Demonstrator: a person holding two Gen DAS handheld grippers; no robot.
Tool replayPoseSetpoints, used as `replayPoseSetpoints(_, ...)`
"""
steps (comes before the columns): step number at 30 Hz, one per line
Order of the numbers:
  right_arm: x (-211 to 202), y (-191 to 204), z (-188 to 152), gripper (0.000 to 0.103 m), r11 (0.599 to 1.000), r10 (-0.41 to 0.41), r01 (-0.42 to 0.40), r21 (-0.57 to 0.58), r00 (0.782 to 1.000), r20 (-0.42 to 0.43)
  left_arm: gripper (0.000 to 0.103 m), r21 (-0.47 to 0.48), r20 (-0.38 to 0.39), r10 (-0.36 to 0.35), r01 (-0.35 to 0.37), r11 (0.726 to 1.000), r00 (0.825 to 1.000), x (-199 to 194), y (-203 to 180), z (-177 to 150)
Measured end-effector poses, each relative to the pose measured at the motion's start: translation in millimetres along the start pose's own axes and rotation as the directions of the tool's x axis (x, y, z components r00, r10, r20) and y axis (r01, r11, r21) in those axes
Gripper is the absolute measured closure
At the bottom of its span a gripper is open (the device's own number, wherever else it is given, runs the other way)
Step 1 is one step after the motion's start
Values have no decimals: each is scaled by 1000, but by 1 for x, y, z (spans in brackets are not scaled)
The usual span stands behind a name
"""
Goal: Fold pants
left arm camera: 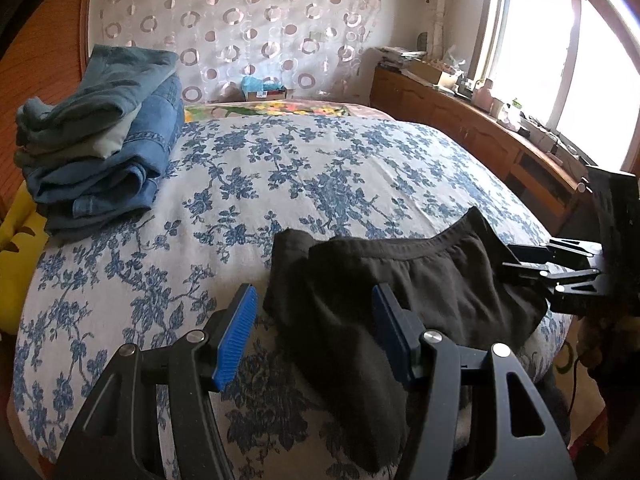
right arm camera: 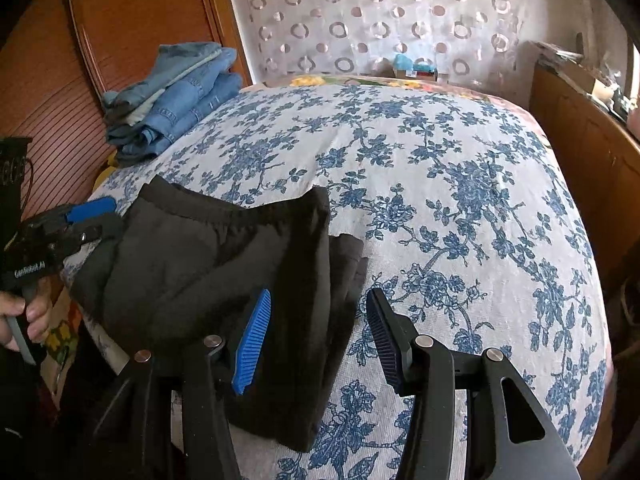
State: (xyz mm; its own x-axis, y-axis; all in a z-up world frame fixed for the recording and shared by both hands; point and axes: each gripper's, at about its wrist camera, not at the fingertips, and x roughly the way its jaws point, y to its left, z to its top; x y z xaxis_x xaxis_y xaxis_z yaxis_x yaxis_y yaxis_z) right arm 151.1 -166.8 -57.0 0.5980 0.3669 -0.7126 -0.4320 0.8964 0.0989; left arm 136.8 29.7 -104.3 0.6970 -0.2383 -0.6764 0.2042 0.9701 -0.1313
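Black pants (left arm camera: 420, 280) lie folded at the near edge of the bed, waistband toward the far side. My left gripper (left arm camera: 314, 322) hovers open over their left edge; cloth lies under the gap and neither blue pad (left arm camera: 236, 336) presses on it. In the right wrist view the same pants (right arm camera: 208, 264) sit at centre left. My right gripper (right arm camera: 318, 332) is open above their right edge, where folded layers (right arm camera: 346, 264) stick out. Each gripper shows in the other's view: the right one (left arm camera: 516, 258) beside the pants' right side, the left one (right arm camera: 100, 220) at their left corner, held by a hand (right arm camera: 28, 312).
A stack of folded jeans (left arm camera: 100, 152) sits at the far left of the bed (left arm camera: 320, 168), which has a blue-flowered cover. A wooden cabinet (left arm camera: 480, 132) with clutter runs along the right under a window. A wooden panel (right arm camera: 120, 40) stands at the left.
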Motion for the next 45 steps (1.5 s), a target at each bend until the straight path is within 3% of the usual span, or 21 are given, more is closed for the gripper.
replayPoseSetpoints(15, 19, 0, 13, 51, 1000, 10, -10, 2, 1000, -10, 42, 0, -58, -21, 21, 1000, 998, 27, 9, 13)
replayPoseSetpoints(26, 17, -1, 6, 51, 999, 11, -12, 37, 999, 34, 42, -16, -55, -62, 61, 998, 997, 30, 13, 16)
replayPoseSetpoints(35, 17, -2, 6, 52, 998, 18, -20, 55, 999, 41, 42, -38, -110, -87, 84, 996, 990, 43, 18, 16)
replayPoseSetpoints(45, 14, -17, 12, 75, 989, 33, -34, 143, 999, 10, 42, -28, -166, -112, 109, 994, 980, 46, 21, 22)
